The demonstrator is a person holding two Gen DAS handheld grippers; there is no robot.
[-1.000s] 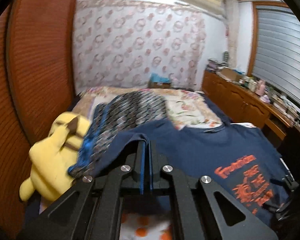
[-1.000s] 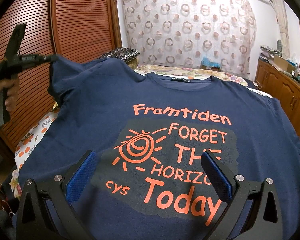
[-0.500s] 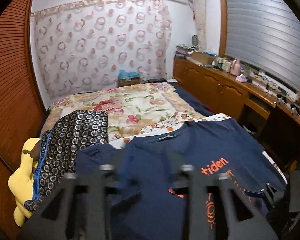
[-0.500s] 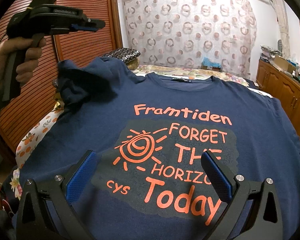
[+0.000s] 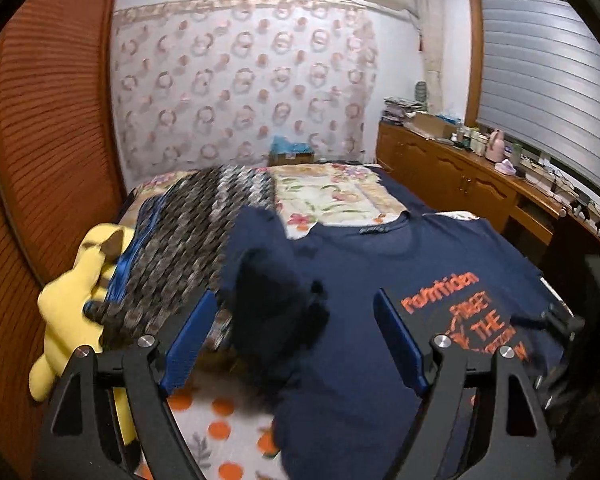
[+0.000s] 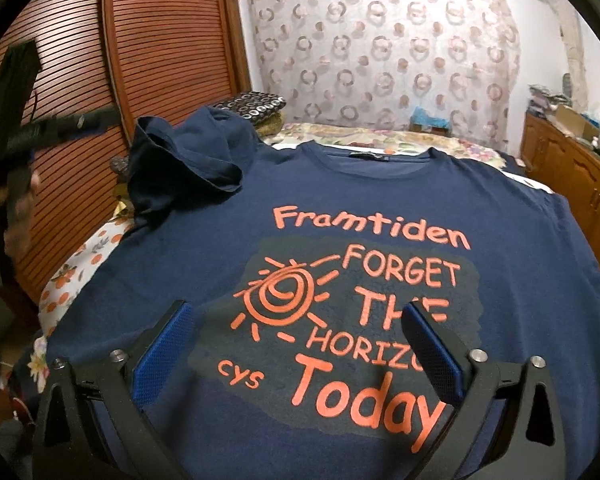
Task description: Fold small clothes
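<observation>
Navy T-shirt lies under both wide grippers, left jaws opening.

The left gripper is opening its jaws, nothing pressing between the blue pads. A navy T-shirt is lying on the bed, its sleeve bunching at twelve o'clock, a yellow plush toy sitting at nine o'clock
</observation>
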